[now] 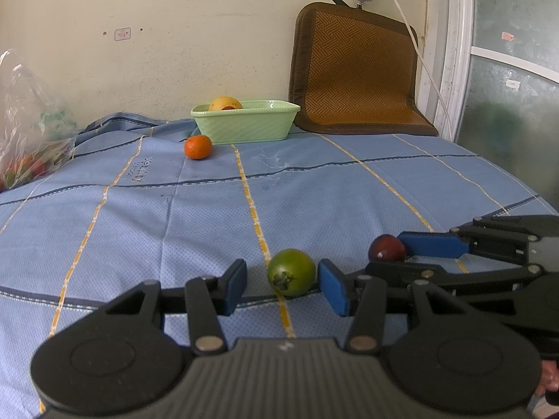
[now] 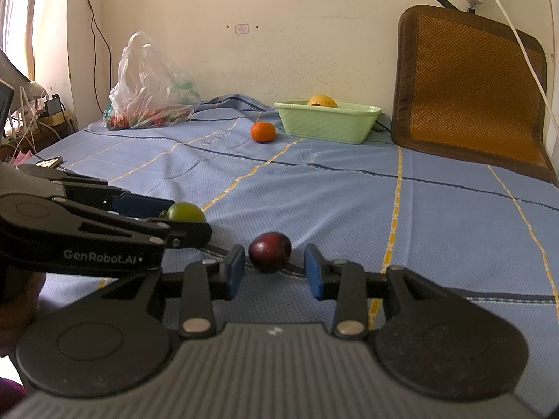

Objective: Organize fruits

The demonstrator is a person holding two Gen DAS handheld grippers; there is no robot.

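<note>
A green round fruit (image 1: 291, 272) lies on the blue cloth between the fingers of my open left gripper (image 1: 284, 284), close to the right pad. It also shows in the right wrist view (image 2: 185, 212). A dark red fruit (image 2: 270, 251) lies between the fingers of my open right gripper (image 2: 274, 270); neither pad touches it. It also shows in the left wrist view (image 1: 387, 247). An orange (image 1: 198, 147) lies in front of a light green basket (image 1: 246, 122) at the back. A yellow fruit (image 1: 225, 103) sits in the basket.
A clear plastic bag (image 2: 150, 87) of produce stands at the back left. A brown woven cushion (image 2: 471, 87) leans on the wall at the back right, with a white cable (image 2: 517, 35) hanging over it. A phone (image 2: 49, 162) lies at the left edge of the cloth.
</note>
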